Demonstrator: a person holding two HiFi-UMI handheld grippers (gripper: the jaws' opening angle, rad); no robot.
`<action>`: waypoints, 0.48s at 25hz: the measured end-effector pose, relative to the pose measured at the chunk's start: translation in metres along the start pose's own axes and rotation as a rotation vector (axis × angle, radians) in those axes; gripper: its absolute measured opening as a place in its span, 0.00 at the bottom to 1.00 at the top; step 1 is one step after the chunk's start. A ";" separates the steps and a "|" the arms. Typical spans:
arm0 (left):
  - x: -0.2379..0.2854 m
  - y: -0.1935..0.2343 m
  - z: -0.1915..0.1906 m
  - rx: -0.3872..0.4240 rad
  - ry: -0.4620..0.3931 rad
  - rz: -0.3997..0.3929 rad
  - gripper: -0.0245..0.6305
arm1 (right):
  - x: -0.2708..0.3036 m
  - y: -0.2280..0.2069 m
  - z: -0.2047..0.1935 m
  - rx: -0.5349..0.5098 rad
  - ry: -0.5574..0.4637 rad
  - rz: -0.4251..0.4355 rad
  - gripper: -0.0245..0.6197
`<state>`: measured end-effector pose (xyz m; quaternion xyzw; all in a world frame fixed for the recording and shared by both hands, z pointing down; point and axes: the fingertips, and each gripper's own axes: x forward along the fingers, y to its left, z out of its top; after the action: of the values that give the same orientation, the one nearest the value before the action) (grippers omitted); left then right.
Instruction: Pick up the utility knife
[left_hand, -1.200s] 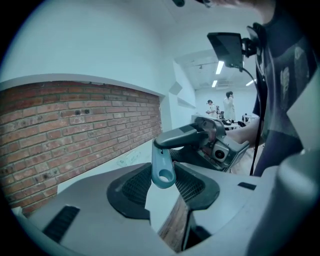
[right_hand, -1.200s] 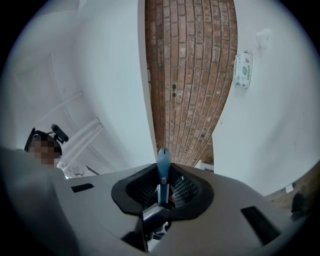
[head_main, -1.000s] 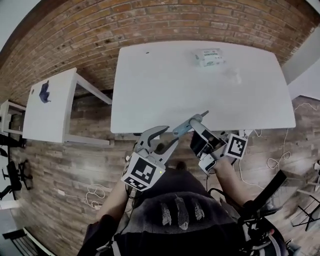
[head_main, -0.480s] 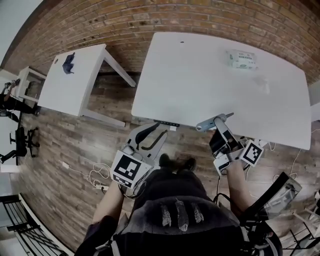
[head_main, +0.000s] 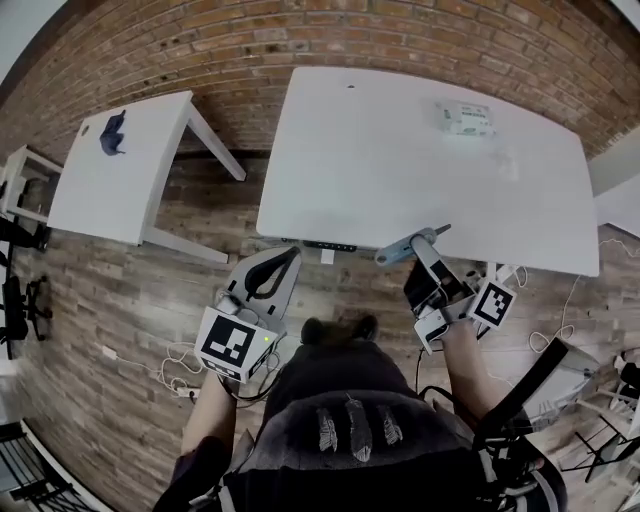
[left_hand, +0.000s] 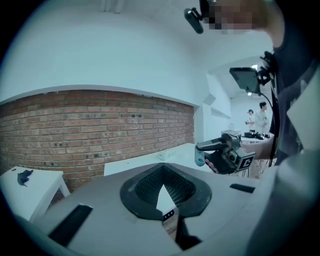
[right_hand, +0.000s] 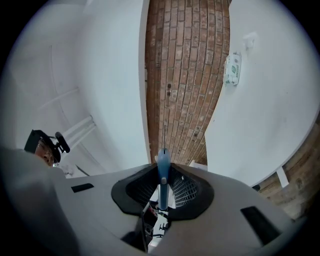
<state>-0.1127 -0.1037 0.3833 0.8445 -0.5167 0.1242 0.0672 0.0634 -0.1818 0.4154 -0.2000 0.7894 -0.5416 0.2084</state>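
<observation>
The utility knife (head_main: 403, 246), blue-grey with a thin blade tip, sticks out over the near edge of the white table (head_main: 400, 150). My right gripper (head_main: 424, 256) is shut on its handle. In the right gripper view the knife (right_hand: 163, 172) stands upright between the pads, its blade pointing away. My left gripper (head_main: 291, 254) hangs over the wood floor left of the knife. Its jaws have just been closing and now meet with nothing between them. The left gripper view shows the closed left gripper (left_hand: 163, 169) and, further right, the right gripper (left_hand: 227, 156) carrying the knife (left_hand: 209, 146).
A white and green packet (head_main: 464, 118) lies at the table's far right. A small white side table (head_main: 120, 180) with a dark blue object (head_main: 112, 133) stands to the left. Cables (head_main: 180, 370) lie on the floor. Two people (left_hand: 256, 117) stand far off.
The left gripper has drawn away from the knife to the left and its jaws have gone from open to shut. The right gripper has shifted a little, still holding the knife.
</observation>
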 end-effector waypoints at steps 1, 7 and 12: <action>-0.005 0.006 -0.002 -0.006 -0.012 -0.001 0.03 | 0.001 0.005 -0.004 -0.011 -0.004 -0.015 0.15; -0.029 0.031 -0.029 -0.107 -0.043 -0.081 0.03 | 0.004 0.034 -0.027 -0.090 -0.042 -0.091 0.15; -0.027 0.038 -0.046 -0.167 -0.065 -0.199 0.03 | -0.009 0.042 -0.041 -0.145 -0.102 -0.192 0.15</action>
<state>-0.1649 -0.0871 0.4196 0.8865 -0.4409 0.0461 0.1327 0.0451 -0.1309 0.3902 -0.3165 0.7922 -0.4897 0.1804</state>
